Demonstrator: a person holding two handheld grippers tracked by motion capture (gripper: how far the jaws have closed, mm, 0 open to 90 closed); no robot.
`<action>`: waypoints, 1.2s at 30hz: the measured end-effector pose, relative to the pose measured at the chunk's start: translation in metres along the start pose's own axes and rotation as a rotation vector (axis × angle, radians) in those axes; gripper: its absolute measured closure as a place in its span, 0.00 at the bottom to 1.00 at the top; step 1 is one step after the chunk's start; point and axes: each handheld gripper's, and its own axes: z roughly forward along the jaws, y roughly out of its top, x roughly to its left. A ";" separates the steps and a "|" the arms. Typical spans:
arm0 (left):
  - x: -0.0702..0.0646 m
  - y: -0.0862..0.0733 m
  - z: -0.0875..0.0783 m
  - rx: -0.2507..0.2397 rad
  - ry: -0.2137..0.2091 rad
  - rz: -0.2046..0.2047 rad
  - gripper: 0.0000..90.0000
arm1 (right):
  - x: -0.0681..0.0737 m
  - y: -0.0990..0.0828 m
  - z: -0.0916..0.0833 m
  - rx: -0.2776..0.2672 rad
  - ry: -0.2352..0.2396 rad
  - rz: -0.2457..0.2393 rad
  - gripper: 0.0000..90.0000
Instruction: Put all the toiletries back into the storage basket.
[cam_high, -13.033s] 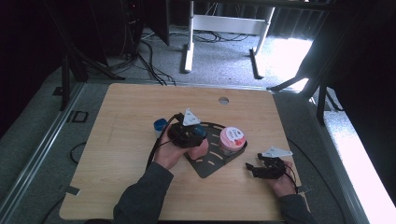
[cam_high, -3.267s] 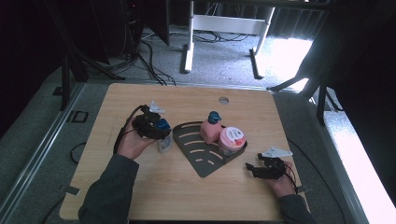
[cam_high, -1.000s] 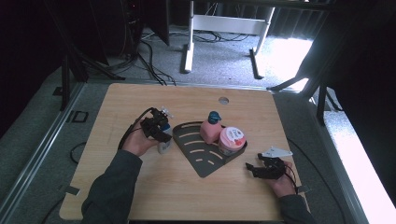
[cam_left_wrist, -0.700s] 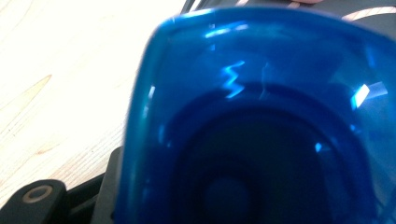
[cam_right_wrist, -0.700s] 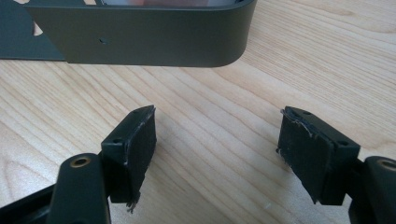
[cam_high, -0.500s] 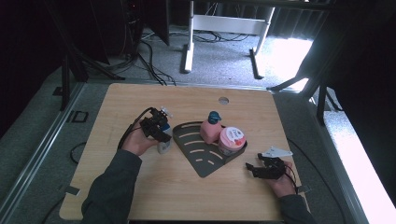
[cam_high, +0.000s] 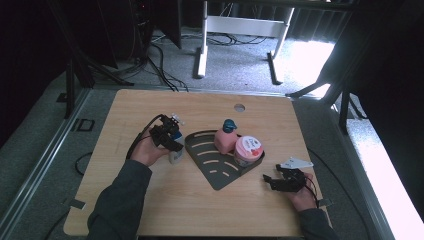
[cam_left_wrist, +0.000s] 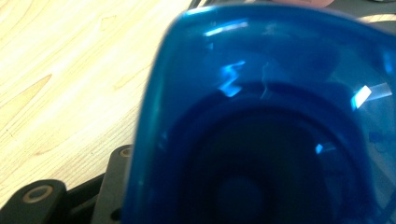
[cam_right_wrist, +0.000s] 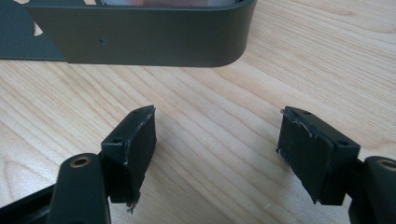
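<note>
Currently the left hand-held gripper (cam_high: 172, 141) has its jaws closing around a glossy translucent blue-capped bottle (cam_left_wrist: 271, 126), standing just left of the dark rack (cam_high: 220, 167). Right hand-held gripper (cam_right_wrist: 217, 154) idle, jaws apart. Light wood worktop (cam_high: 150, 200), grey carpet around.

No legible text, labels or numbers anywhere

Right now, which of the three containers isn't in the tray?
The blue-capped bottle at the left hand-held gripper; it stands on the table left of the tray. The pink bottle and pink-lidded tub sit inside the tray.
</note>
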 end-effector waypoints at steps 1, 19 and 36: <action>0.000 0.000 0.000 0.000 -0.001 -0.003 0.60 | 0.000 0.000 0.000 -0.001 0.000 -0.001 0.30; 0.003 -0.001 -0.012 -0.027 0.014 -0.039 0.61 | 0.000 0.000 0.000 0.000 0.001 -0.001 0.30; -0.004 0.010 -0.027 -0.061 0.030 -0.017 0.61 | 0.000 0.000 0.000 0.000 0.001 -0.001 0.30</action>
